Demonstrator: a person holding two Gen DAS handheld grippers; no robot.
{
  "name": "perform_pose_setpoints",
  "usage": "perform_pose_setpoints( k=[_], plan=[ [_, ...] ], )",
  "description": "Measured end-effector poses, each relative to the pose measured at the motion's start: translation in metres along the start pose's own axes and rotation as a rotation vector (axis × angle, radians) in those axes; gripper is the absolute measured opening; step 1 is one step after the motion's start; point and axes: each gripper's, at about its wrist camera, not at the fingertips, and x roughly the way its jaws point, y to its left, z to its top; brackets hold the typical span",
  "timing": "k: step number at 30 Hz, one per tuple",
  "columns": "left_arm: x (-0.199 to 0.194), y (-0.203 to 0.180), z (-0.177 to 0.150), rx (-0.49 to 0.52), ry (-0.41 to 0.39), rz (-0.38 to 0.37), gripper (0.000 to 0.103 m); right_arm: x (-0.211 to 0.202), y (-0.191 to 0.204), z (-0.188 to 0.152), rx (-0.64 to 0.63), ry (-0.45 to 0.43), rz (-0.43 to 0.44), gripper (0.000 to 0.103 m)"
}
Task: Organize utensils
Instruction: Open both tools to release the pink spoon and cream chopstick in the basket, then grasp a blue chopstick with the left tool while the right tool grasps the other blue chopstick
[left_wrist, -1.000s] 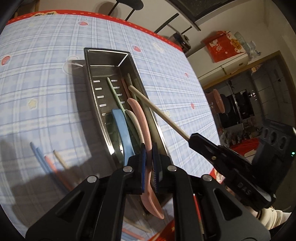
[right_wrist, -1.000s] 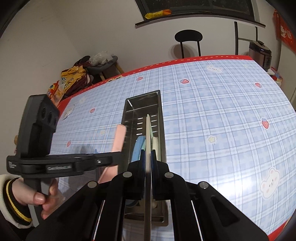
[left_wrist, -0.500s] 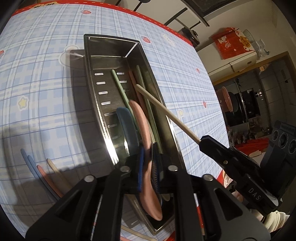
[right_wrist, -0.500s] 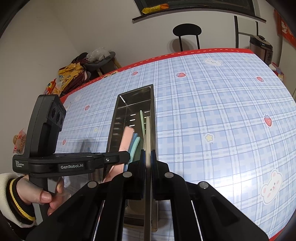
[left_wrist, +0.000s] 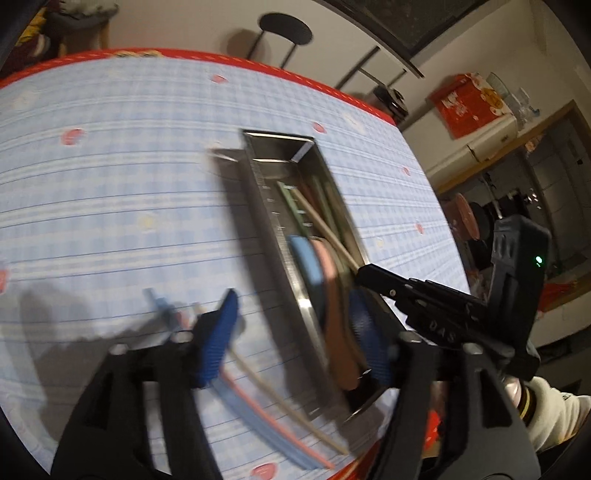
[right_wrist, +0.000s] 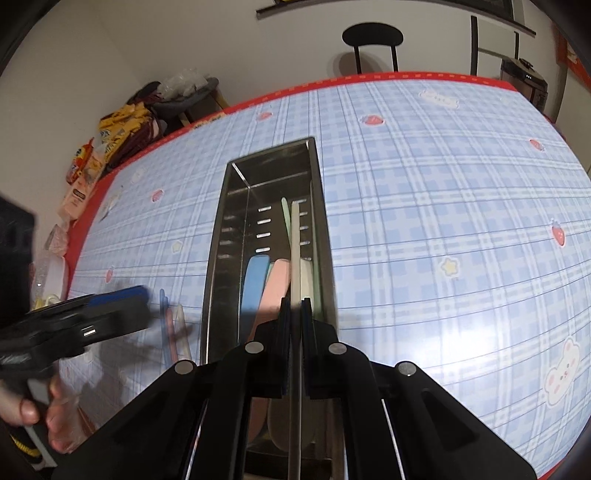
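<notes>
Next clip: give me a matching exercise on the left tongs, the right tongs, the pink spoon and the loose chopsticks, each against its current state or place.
Things:
1. left tongs
2. right tongs
3. flat pink plastic spoon
4. loose coloured chopsticks

States or places:
A. shut on a pale beige chopstick
B. lying inside the long stainless steel tray
C. open, holding nothing
D. lying on the blue plaid tablecloth, left of the tray

Pairs: 1-C, 2-A, 3-B, 4-D

blue plaid tablecloth (right_wrist: 424, 229) with red border, strawberry and bear prints. black round-backed chair (right_wrist: 373, 40) beyond table's far edge. rice cooker (right_wrist: 522, 79) past far right corner. snack bags (right_wrist: 118, 129) heaped beyond far left corner.
</notes>
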Motion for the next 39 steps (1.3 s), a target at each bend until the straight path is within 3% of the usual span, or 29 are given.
perform_pose_setpoints(
  k=[3,4,5,7,9,11,13,24,34,39],
  plan=[
    [-0.015,0.016,-0.006,-0.025,-0.029,0.05,0.085,0.005,0.006,0.002,-0.001,0.009,-0.029,0.011],
    [-0.02,0.022,-0.008,-0.034,-0.038,0.07,0.088,0.003,0.008,0.002,-0.003,0.003,-0.027,0.022],
    [-0.024,0.028,-0.01,-0.043,-0.042,0.085,0.091,-0.001,0.01,0.002,-0.006,-0.01,-0.02,0.042],
    [-0.031,0.039,-0.015,-0.064,-0.049,0.108,0.093,-0.013,0.015,0.002,-0.023,-0.053,-0.035,0.061],
    [-0.035,0.045,-0.019,-0.076,-0.051,0.122,0.095,-0.022,0.018,0.001,-0.036,-0.078,-0.053,0.069],
    [-0.038,0.051,-0.025,-0.081,-0.046,0.145,0.096,-0.03,0.02,-0.001,-0.046,-0.083,-0.071,0.089],
    [-0.04,0.056,-0.031,-0.077,-0.033,0.164,0.096,-0.038,0.025,-0.008,-0.06,-0.082,-0.096,0.096],
    [-0.024,0.05,-0.07,0.009,0.072,0.257,0.097,-0.052,0.05,-0.066,-0.14,-0.035,-0.211,0.097],
    [-0.001,0.037,-0.094,0.092,0.141,0.293,0.097,-0.051,0.038,-0.116,-0.059,0.056,-0.178,0.096],
    [0.007,0.025,-0.098,0.141,0.158,0.317,0.097,-0.047,0.035,-0.125,-0.044,0.082,-0.125,0.076]
  ],
)
